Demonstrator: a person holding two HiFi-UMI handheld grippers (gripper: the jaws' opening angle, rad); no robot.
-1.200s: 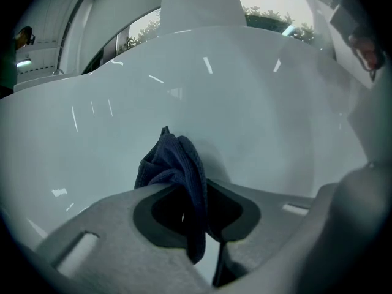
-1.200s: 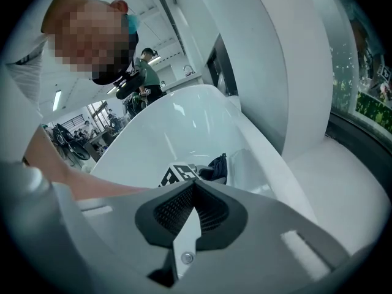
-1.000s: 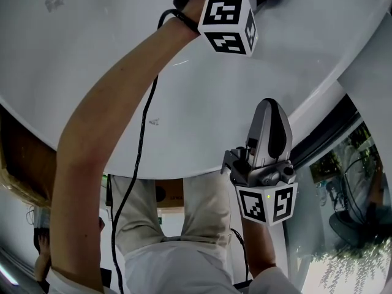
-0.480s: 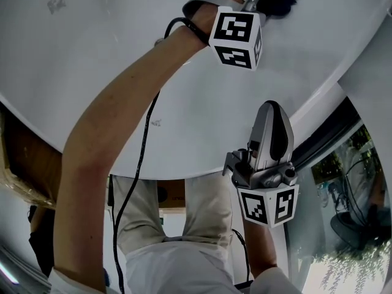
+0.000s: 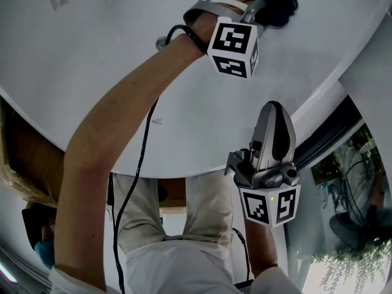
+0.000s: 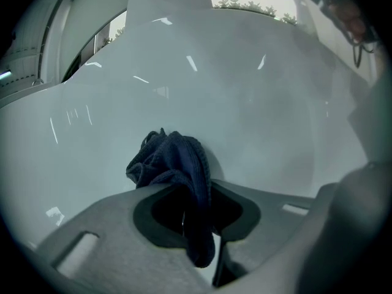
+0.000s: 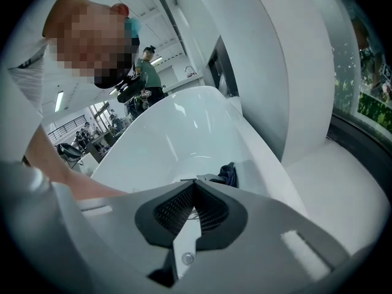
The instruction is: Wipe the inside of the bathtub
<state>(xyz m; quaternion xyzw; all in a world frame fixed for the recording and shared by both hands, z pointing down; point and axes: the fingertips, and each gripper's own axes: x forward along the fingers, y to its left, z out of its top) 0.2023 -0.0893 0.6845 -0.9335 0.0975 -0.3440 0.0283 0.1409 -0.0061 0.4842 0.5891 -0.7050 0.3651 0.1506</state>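
The white bathtub [image 5: 92,72] fills the upper head view. My left gripper [image 5: 267,8] reaches far into it and is shut on a dark blue cloth [image 5: 280,6]. In the left gripper view the bunched cloth [image 6: 174,158] is pinched between the jaws of the left gripper [image 6: 190,204] and pressed against the tub's inner wall [image 6: 263,103]. My right gripper [image 5: 275,112] hovers over the near rim, shut with nothing between its jaws. From the right gripper [image 7: 193,185] I see the tub basin [image 7: 165,133] and the cloth [image 7: 228,174] just beyond.
A black cable [image 5: 138,164] runs down from the left gripper along the arm. A white column [image 7: 263,54] and a glass wall with greenery [image 5: 349,182] stand right of the tub. People [image 7: 147,72] are in the background.
The left gripper has slid a little toward me along the tub wall, carrying the cloth. The right gripper has hardly moved.
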